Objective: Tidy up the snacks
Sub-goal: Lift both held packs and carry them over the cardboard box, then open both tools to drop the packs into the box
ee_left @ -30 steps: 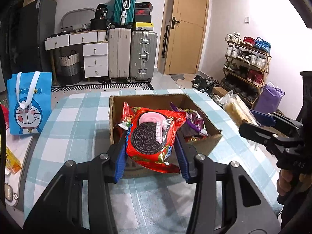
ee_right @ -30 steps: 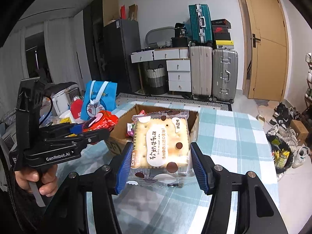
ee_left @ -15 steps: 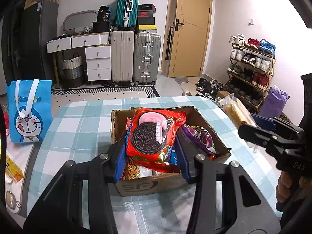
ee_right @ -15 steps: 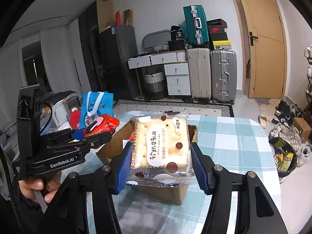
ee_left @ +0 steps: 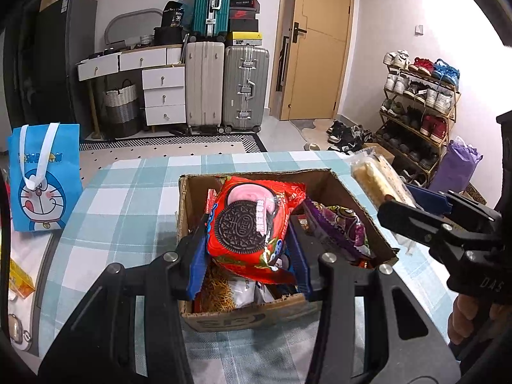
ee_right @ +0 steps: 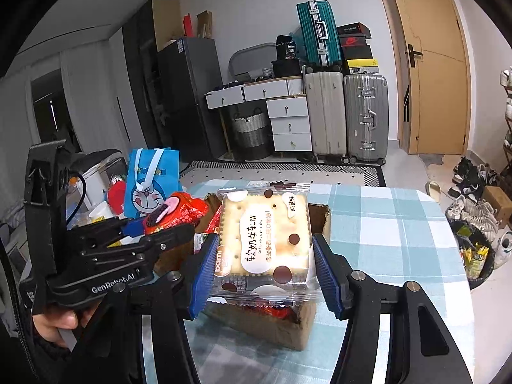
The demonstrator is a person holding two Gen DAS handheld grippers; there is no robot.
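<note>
While two hand-held grippers each clamp one packet, one box waits.

Checked-cloth table with cardboard box and blue bag.

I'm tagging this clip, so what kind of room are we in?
Probably a home entryway or living area: a shoe rack by the door, stacked suitcases, and a checked-cloth table.
</note>
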